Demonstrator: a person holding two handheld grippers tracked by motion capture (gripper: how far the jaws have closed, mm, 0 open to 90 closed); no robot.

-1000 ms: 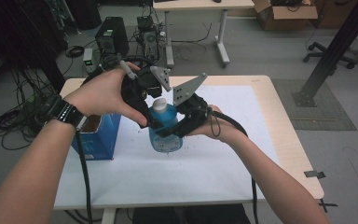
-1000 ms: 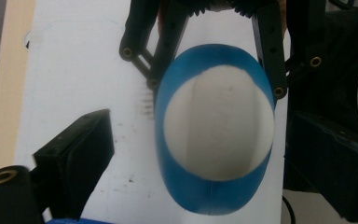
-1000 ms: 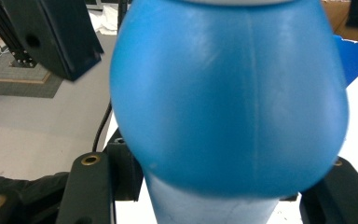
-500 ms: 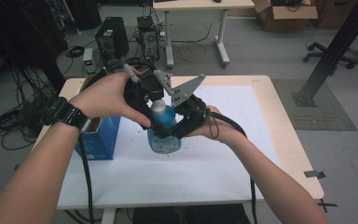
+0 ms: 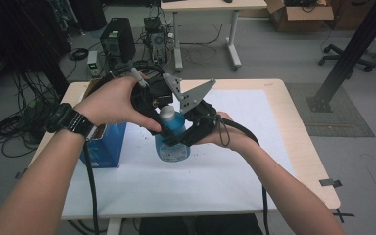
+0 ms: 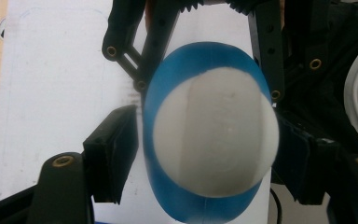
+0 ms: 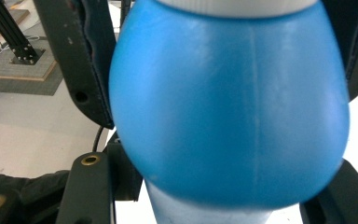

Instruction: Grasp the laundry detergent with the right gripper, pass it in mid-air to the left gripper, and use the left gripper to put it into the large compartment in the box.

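A blue bottle [image 5: 175, 146] with a white cap [image 5: 166, 113] stands upright over the white sheet at the table's middle. My right gripper [image 5: 177, 133] comes in from the right and is shut on the bottle's blue shoulder [image 7: 228, 107], which bulges between its jaws in the right gripper view. My left gripper [image 5: 164, 117] points down over the bottle's top. Its jaws have just been closing, and the pads [image 6: 116, 154] now sit against the two sides of the cap [image 6: 214, 140]. The other gripper's black linkage shows behind the cap in the left gripper view.
A blue box [image 5: 105, 144] stands on the table's left part, close to my left forearm. A white sheet [image 5: 235, 166] covers most of the wooden table [image 5: 298, 147]. On the floor behind are a computer tower [image 5: 116, 36], cables and a desk's legs.
The left gripper's jaws, wide apart above the bottle a second ago, have drawn in round the white cap. Both hands and the bottle have kept their places.
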